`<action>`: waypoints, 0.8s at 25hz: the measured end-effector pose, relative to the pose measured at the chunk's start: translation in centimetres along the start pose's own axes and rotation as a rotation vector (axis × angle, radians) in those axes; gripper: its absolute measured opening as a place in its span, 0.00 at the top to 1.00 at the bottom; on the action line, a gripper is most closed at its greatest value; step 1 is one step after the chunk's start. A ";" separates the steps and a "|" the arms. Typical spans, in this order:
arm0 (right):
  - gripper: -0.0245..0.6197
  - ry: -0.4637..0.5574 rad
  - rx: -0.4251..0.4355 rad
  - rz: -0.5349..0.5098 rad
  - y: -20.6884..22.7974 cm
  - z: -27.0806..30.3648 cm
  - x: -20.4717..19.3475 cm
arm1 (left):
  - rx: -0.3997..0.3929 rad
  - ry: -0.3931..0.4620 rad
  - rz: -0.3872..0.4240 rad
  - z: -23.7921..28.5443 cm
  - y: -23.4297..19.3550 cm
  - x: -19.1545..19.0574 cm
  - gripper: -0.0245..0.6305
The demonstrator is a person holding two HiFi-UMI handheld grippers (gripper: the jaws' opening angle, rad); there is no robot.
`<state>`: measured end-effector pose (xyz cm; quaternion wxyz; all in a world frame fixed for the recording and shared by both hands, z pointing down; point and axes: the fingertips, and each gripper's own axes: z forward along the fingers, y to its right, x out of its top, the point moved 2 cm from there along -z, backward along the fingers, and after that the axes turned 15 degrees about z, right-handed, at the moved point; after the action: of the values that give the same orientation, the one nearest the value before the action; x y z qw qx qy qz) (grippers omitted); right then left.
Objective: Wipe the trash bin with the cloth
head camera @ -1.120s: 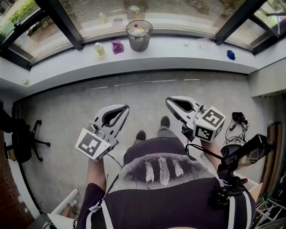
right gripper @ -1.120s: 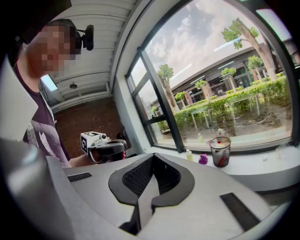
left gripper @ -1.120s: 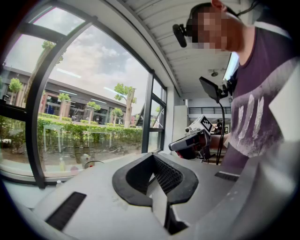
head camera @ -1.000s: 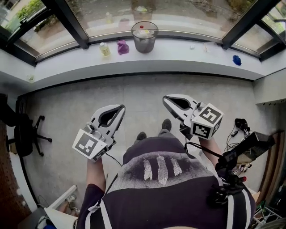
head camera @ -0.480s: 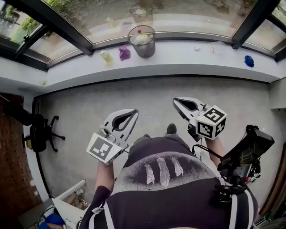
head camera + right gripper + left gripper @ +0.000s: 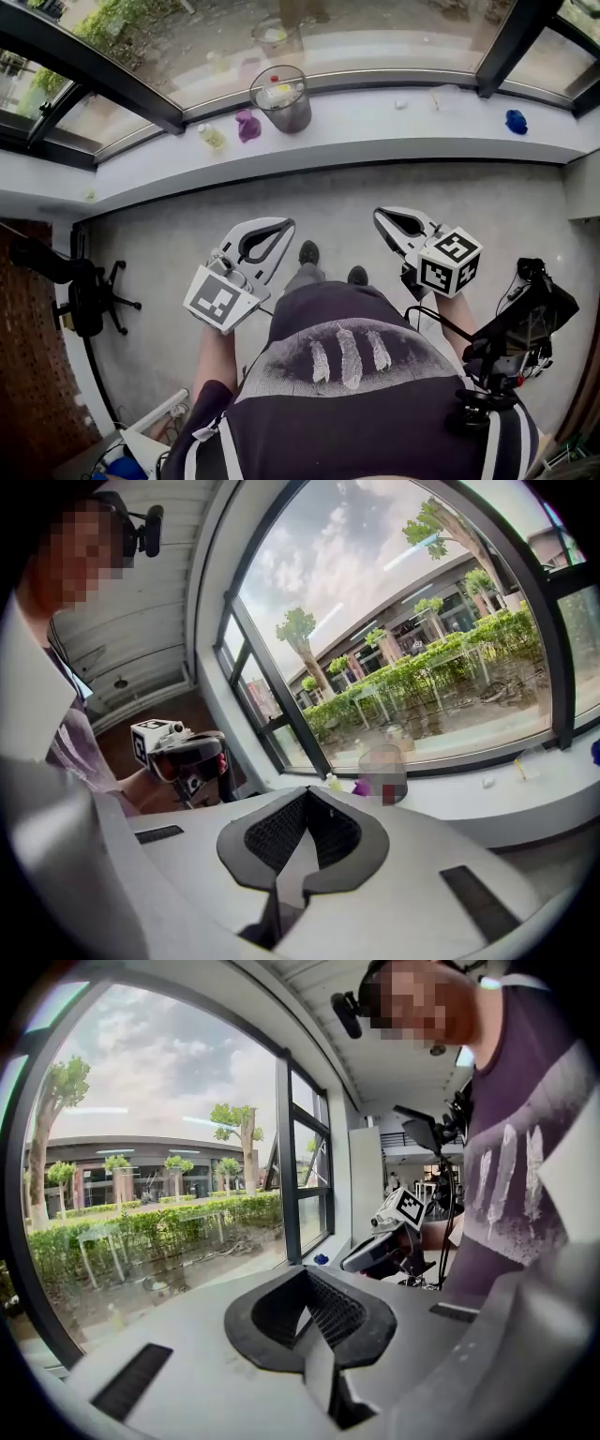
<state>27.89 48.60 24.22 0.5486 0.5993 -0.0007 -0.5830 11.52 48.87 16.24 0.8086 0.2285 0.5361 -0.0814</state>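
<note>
Could tip trash bin [image 6: 280, 97] off window sill [image 6: 375, 122] if wiped unbraced: looks light, has bits inside. Could fumble purple cloth [image 6: 247, 125] lying just left of bin, or knock small bottle [image 6: 210, 136] beside it. Must open left gripper [image 6: 279, 226] and right gripper [image 6: 383, 217] first: both shut tight, empty, well apart from sill. No blockers across bare floor [image 6: 187, 216]. Office chair [image 6: 89, 295] far left, camera stand [image 6: 520, 328] right, blue lump [image 6: 516, 121] far along sill.
</note>
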 end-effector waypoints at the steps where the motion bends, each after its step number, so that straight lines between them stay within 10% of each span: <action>1: 0.96 0.000 -0.009 -0.007 0.0 0.1 0.1 | -0.014 0.019 -0.010 0.3 -0.4 0.0 0.97; 13: 0.96 -0.029 -0.120 -0.050 -1.3 7.9 2.3 | -0.119 0.145 0.058 1.6 -8.0 -3.5 0.97; 20: 0.96 -0.103 -0.111 -0.256 -6.4 18.8 5.2 | -0.113 0.193 -0.001 -1.9 -17.2 -7.6 0.97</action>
<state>12.33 35.51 21.69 0.5012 0.5325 0.0799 -0.6774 0.32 33.70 17.63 0.7647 0.1891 0.6153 -0.0294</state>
